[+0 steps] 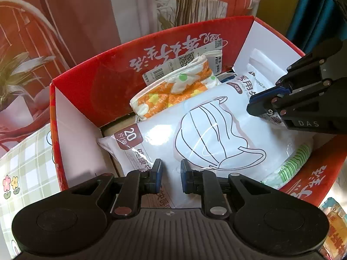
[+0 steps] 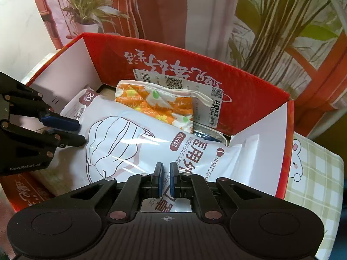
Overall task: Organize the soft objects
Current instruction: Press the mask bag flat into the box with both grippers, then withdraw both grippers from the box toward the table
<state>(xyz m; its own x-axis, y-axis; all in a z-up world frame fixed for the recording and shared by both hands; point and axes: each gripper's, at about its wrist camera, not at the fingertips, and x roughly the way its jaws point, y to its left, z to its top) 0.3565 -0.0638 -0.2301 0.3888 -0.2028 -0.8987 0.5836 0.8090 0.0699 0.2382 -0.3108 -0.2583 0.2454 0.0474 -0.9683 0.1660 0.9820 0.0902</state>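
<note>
White mask pack [image 1: 216, 134] in red box [image 1: 97, 91] | left gripper [image 1: 171, 178], right gripper [image 2: 166, 178] both grasping pack | green-striped item [image 1: 290, 166] left view only

This looks like a home, most likely a bedroom or living room. A curtain [image 2: 164, 10] printed with potted plants, red window frames and birdcages hangs behind everything and lets daylight glow through the fabric. The working surface is soft bedding, a sheet [image 2: 312, 173] in pale green and white check with a cartoon bear and small flowers. On it stands an open red gift box [image 1: 104, 82] with white brush lettering, filled with ordinary household goods: a pack of disposable face masks [image 1: 216, 134] and an orange floral cloth [image 1: 173, 88] with its shop tag on.
</note>
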